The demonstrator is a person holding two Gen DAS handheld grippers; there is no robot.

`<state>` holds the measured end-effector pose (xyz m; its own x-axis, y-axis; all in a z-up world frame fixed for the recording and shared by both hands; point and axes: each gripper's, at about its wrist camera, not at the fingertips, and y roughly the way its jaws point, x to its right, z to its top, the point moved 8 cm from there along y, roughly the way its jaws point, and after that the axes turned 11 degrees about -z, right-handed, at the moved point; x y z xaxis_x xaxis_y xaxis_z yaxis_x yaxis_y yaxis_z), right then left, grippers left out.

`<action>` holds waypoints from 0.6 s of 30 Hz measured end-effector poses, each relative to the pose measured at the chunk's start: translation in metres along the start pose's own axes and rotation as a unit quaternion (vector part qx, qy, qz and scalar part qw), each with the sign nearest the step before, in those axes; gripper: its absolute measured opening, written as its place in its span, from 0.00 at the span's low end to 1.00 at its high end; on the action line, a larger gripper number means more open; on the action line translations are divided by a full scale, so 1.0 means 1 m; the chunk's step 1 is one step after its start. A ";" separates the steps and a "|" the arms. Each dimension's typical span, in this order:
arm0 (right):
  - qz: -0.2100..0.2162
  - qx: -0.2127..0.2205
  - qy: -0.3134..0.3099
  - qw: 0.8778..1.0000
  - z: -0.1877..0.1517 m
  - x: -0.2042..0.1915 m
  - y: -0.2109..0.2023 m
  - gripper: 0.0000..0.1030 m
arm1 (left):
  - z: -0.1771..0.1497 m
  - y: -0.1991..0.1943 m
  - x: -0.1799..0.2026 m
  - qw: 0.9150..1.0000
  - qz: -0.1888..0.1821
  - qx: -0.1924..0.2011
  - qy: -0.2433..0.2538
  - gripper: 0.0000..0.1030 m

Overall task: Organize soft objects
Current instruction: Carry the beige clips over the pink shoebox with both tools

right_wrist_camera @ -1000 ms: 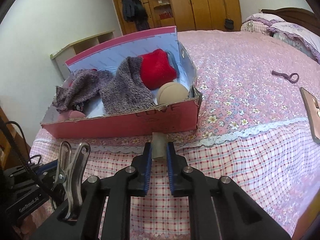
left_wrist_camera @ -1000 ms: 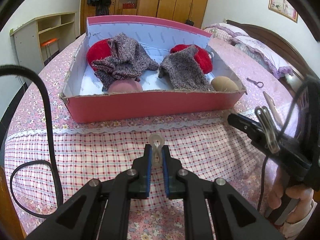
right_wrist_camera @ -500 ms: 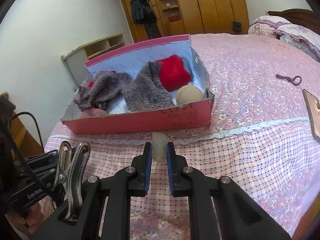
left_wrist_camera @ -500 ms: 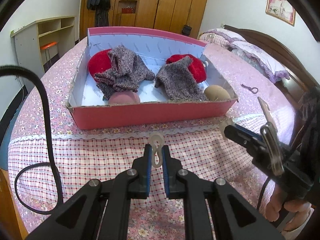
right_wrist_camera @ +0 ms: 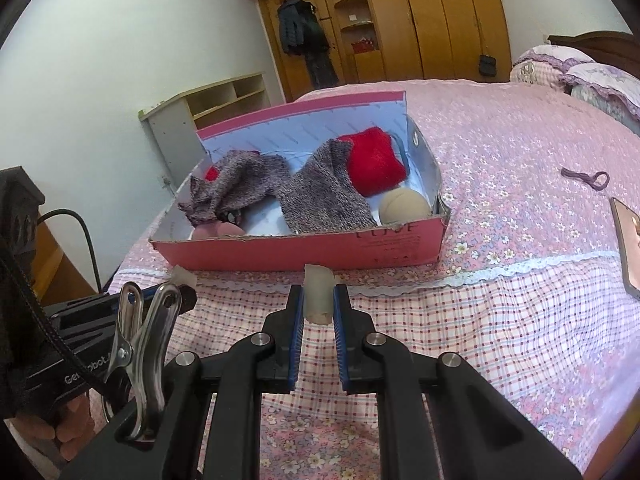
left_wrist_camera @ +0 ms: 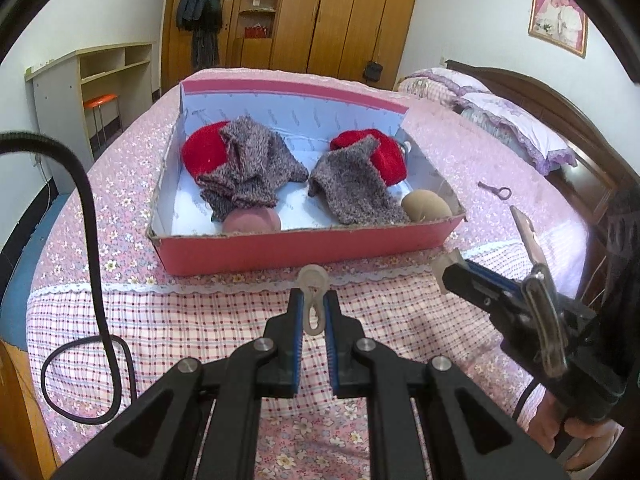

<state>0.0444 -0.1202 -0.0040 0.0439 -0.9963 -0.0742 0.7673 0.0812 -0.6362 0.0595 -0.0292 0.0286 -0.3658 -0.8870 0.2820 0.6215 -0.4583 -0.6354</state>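
From the left wrist camera, the left gripper (left_wrist_camera: 313,307) hovers over the checked bedspread (left_wrist_camera: 192,320) just short of the pink box (left_wrist_camera: 304,246), its jaws pressed together with only their own translucent tip pieces between them and nothing held. Inside the box lie the soft things: two grey knitted pieces (left_wrist_camera: 248,168), each draped over a red plush cushion (left_wrist_camera: 202,152), a pink ball (left_wrist_camera: 251,221) at the near wall and a tan ball (left_wrist_camera: 426,205) in the near right corner. The right gripper (left_wrist_camera: 450,274) enters from right of the box, and a hand (left_wrist_camera: 576,438) grips its handle. A black cable (left_wrist_camera: 94,240) loops left of the box — worth keeping clear of. From the right wrist camera, the right gripper (right_wrist_camera: 318,296) also faces the box's near wall, jaws nearly together and carrying nothing but their pale tip covers. My reading is that both tools are standing off and nothing is being carried, so a good next move would open the jaws before crossing the near wall, coming in from above so the cardboard rim is not snagged. Right of the box on the bed lie a dark hair tie (right_wrist_camera: 586,176) and a flat pinkish phone-like item (right_wrist_camera: 628,248) — neither blocks the way in.
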 end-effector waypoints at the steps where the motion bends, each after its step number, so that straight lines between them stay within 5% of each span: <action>1: 0.001 0.001 -0.001 1.000 0.000 -0.001 -0.001 0.15 | 0.001 -0.001 0.000 1.000 0.000 0.002 0.001 0.10; 18: 0.003 0.019 -0.019 1.000 0.014 -0.008 -0.009 0.15 | 0.036 -0.010 0.008 0.999 0.000 0.035 0.017 0.10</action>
<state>0.0459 -0.1133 0.0135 0.0725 -0.9962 -0.0492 0.7911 0.0875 -0.6054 0.0753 -0.0337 0.0635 -0.3888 -0.8848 0.2567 0.6674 -0.4626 -0.5836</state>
